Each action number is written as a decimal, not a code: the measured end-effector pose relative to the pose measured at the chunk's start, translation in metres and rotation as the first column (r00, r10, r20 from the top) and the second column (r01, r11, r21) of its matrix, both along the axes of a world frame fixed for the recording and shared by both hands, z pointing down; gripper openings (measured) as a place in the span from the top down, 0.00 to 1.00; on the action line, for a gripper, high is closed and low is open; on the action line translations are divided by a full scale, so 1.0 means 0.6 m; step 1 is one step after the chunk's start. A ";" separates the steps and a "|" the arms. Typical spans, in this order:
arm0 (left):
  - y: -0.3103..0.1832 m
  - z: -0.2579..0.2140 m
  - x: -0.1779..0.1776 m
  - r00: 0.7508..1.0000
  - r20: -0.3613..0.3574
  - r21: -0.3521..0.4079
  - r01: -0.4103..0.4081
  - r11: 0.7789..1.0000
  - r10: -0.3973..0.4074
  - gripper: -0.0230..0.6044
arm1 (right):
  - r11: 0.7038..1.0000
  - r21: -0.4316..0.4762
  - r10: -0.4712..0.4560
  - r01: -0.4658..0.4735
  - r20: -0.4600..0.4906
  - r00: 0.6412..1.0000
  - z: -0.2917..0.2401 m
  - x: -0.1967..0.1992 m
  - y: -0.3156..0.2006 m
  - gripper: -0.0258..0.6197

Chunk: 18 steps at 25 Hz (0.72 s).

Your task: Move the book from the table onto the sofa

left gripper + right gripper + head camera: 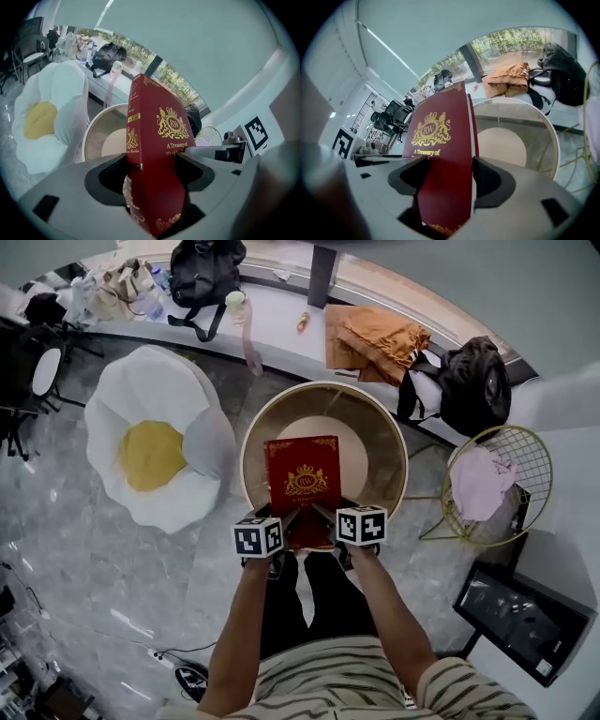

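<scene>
**A:** Where is the book sitting right now?

**B:** The red book [302,486] with the gold crest is hanging over the round table [389,442]. In the head view it is covering the tabletop from the middle down to the rim at 6 o'clock, with its front cover facing up. From the gripper views it is looking lifted clear of the tabletop.

**A:** What is holding it?

**B:** Both grippers are holding it by its near edge. The left gripper [286,518] is gripping the spine-side corner, at 7 o'clock on the book. Its jaws are standing wide, with the pads pressing the book from either side. The right gripper [325,514] is gripping the page-edge corner at 5 o'clock in the same way, wide apart and clamped on the book.

**A:** And the sofa?

**B:** The egg-shaped sofa [150,456], white with a yellow centre, is lying just beside the table at its 9 o'clock.

**A:** Is anything else showing nearby?

**B:** A gold wire chair [525,451] with a pink cloth [480,486] in it is standing at the table's 3 o'clock. A bench [281,320] with bags and an orange cloth [380,338] is running along at 12 o'clock.
</scene>
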<state>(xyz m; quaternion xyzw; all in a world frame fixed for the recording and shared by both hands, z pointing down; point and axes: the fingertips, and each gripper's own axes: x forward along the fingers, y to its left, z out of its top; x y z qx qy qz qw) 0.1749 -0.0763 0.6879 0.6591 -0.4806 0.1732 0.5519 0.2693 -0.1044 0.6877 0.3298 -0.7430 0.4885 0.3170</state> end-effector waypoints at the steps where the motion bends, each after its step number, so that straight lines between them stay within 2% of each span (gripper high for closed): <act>1: 0.001 -0.010 -0.002 1.000 0.000 0.003 0.004 1.000 -0.004 0.43 | 1.000 0.003 -0.003 0.003 0.001 1.000 -0.010 -0.002 0.000 0.47; 18: 0.019 -0.194 -0.031 0.998 0.020 0.051 0.054 0.997 -0.056 0.44 | 0.997 0.069 -0.041 0.041 0.006 0.999 -0.196 -0.031 0.008 0.47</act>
